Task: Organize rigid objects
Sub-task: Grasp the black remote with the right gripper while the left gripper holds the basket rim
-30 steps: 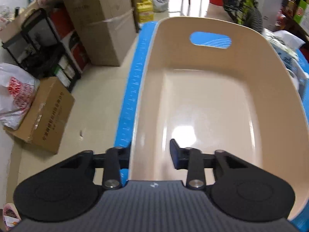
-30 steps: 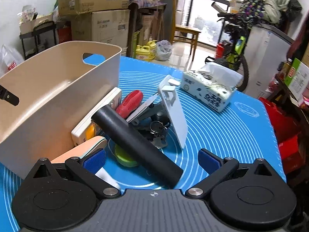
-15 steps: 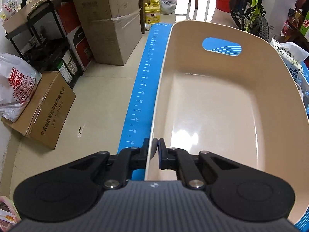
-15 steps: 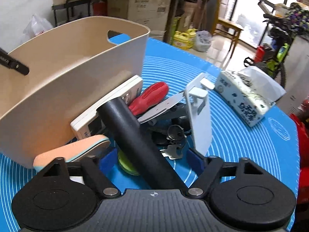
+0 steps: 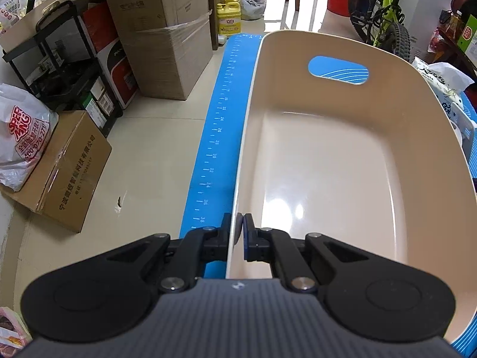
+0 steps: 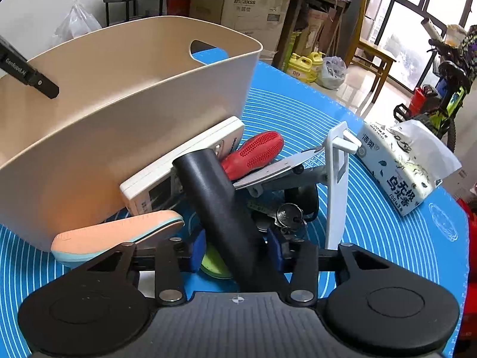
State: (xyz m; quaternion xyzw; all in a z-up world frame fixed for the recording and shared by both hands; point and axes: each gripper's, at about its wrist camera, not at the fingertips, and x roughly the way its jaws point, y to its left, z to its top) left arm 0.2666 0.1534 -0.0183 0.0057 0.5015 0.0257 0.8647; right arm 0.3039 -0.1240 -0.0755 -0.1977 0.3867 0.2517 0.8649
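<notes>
An empty beige bin (image 5: 328, 161) stands on the blue mat (image 5: 219, 137) at the table's left edge. My left gripper (image 5: 237, 226) is shut on the bin's near left wall, one pad inside and one outside. In the right wrist view the bin (image 6: 119, 104) is at the left, with a pile beside it. A black cylinder (image 6: 214, 197) lies on top of the pile. My right gripper (image 6: 237, 249) is closing around its near end, with a small gap still showing at the left pad. Under it are a white remote (image 6: 179, 167), a red-handled screwdriver (image 6: 256, 152), keys (image 6: 287, 214) and a white bracket (image 6: 335, 197).
A peach and teal object (image 6: 119, 232) lies by my right gripper's left finger. A tissue pack (image 6: 399, 170) sits at the right on the mat. Cardboard boxes (image 5: 167, 44) and a black rack (image 5: 59, 68) stand on the floor left of the table.
My left gripper has shut on the bin's wall. My right gripper has moved down over the black cylinder, rolled, and its jaws have narrowed around it.
</notes>
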